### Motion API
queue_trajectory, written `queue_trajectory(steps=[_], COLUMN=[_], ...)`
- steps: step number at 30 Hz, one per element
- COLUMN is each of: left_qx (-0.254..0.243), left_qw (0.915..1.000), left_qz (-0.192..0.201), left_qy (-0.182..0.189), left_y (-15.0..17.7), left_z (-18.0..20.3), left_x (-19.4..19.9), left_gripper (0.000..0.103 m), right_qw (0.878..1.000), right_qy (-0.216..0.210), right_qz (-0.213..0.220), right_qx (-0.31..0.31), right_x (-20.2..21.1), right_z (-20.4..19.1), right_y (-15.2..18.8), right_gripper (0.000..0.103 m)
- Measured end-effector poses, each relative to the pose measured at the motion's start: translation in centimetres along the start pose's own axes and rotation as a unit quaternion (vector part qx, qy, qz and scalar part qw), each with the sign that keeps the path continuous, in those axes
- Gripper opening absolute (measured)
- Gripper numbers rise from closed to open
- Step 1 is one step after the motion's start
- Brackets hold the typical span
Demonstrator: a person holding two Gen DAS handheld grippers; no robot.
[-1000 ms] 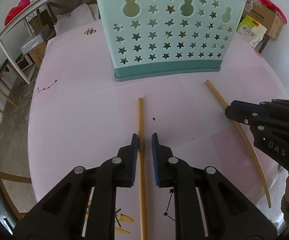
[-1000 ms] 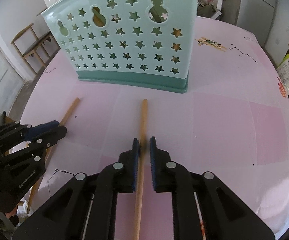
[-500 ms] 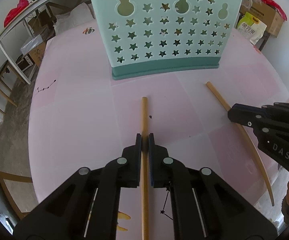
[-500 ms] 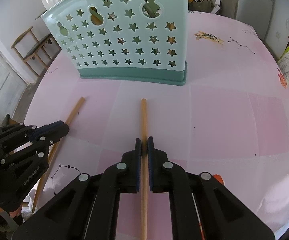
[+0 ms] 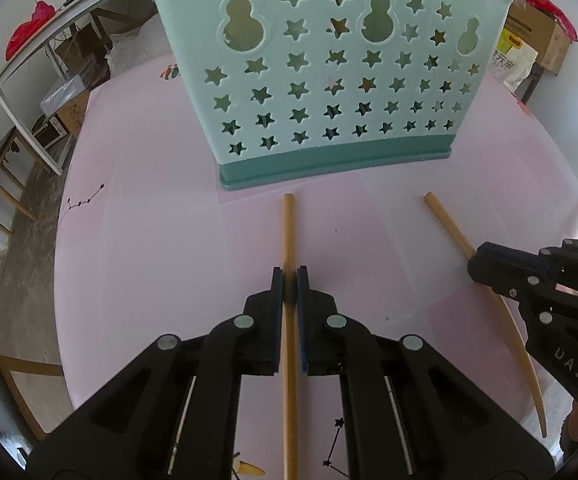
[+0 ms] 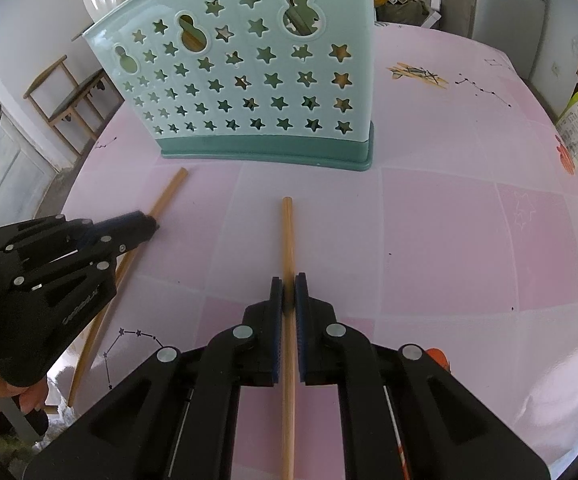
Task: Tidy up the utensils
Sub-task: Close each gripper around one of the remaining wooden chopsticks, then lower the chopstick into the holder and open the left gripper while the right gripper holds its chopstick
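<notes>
Two chopsticks, gripped.
Left gripper point(image 5: 289, 280) clamped on left chopstick point(image 5: 289, 232); right gripper point(image 6: 288, 285) on right chopstick point(image 6: 287, 236); teal holder point(image 5: 329, 80) ahead, contents unclear.

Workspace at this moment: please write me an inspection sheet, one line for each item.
Surface: pink tablecloth with small printed drawings.
Job's things: teal star-cut utensil holder standing upright; two wooden chopsticks lying in front of it, apart.
Clutter: nothing seen on the table.
Grippers: left tongs shut on left chopstick; right tongs shut on right chopstick.
Cables: nothing seen.
Surroundings: wooden chair, cardboard box, red cloth on a side table.
</notes>
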State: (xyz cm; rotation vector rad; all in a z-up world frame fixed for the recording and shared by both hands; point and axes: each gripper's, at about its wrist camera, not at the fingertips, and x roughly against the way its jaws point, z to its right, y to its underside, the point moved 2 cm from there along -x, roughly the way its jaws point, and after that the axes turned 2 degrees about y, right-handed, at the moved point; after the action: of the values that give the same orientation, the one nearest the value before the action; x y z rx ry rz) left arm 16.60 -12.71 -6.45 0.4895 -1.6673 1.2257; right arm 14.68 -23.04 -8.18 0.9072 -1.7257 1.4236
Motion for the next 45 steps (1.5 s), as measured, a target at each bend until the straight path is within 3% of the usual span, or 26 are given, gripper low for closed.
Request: queue_trajectory(steps=[17,23,31,39,45], left_qx=[0.002,0.03,0.079,0.104,0.104], left_qw=[1.0,0.9974,0.9783,0.9584,0.9393], left_qz=[0.007,0.049,0.153,0.224,0.286], left_qy=[0.006,0.043,0.115,0.143,0.158], left_y=[-0.3,-0.6,-0.4,-0.5,-2.7], left_z=[-0.4,-2.3,-6.6,-9.0,-9.5], left_x=[0.2,2.8,10.5,15.1,18.8], left_gripper=[0.005,0.005,0.005,0.005,0.005], right_qw=[1.0,1.0,1.0,1.0,1.0], right_qy=[-0.005,-0.01,-0.015,-0.019,-0.019], right_qz=[0.003,0.003,0.004,0.004,0.004], right_qx=[-0.002,-0.006,-0.007,-0.008,-0.009], right_x=[-0.1,-0.1,-0.1,-0.2,-0.2], right_z=[0.1,0.3,0.4,0.5,0.4], right_y=[-0.2,-0.2,-0.2,-0.1,-0.1], right_gripper=[0.007,0.007,0.007,0.007,0.007])
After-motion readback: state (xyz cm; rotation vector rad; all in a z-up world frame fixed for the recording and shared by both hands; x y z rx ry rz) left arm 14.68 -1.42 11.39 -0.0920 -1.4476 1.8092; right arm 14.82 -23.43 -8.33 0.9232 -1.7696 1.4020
